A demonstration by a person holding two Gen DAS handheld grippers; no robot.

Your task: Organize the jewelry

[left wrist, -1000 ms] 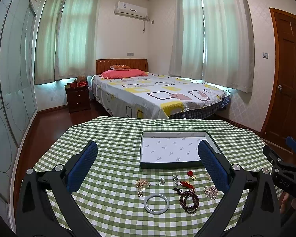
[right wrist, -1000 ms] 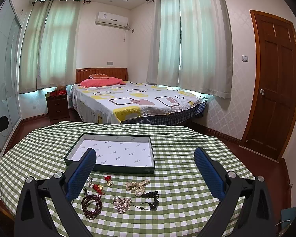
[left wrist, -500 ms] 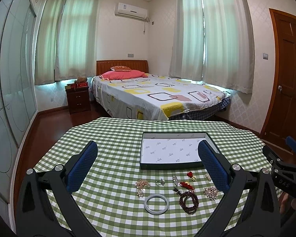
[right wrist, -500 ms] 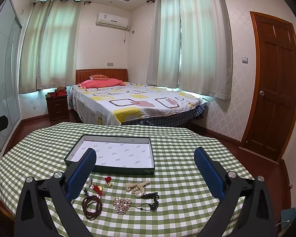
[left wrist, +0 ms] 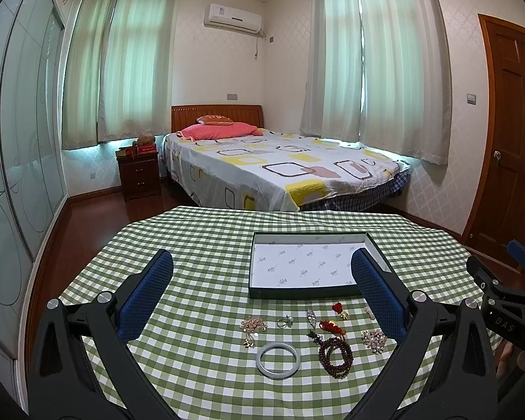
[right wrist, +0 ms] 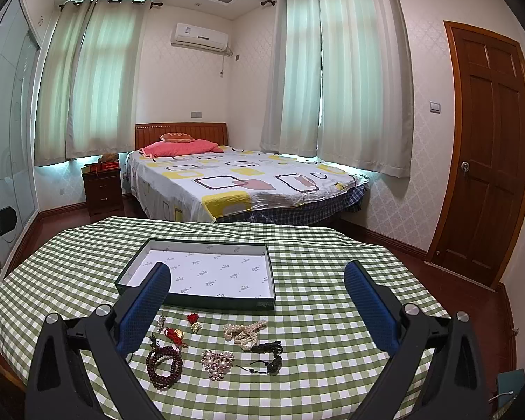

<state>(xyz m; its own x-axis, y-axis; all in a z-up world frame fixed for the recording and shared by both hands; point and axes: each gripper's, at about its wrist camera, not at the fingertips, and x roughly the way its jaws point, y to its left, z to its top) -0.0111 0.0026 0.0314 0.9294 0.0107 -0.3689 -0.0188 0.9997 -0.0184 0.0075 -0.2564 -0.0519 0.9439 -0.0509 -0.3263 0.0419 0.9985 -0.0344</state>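
Left gripper [left wrist: 262,290] and right gripper [right wrist: 257,301], each with jaws spread wide and grasping nothing, held above the near edge of a table covered by a green checked cloth [left wrist: 199,245].

Nearest to the left gripper, on the cloth: a pale bangle [left wrist: 278,361] and, just to its right, a coil of dark red beads [left wrist: 335,356]. Slightly farther: a gold-coloured cluster [left wrist: 252,326], a small ring [left wrist: 285,321], a red knotted charm [left wrist: 331,327] and a pearl brooch [left wrist: 374,338]. In the right wrist view, the same row continues with a pearl strand [right wrist: 245,331] and a black cord [right wrist: 267,348], the two lying close together.

Beyond the jewelry: an open shallow box [left wrist: 309,292] with dark walls and a white printed lining, with none of the pieces inside it.

Background: a bed [left wrist: 280,171] with a patterned sheet and pink pillow, a nightstand [left wrist: 139,175], curtained windows, a wooden door [right wrist: 486,154].
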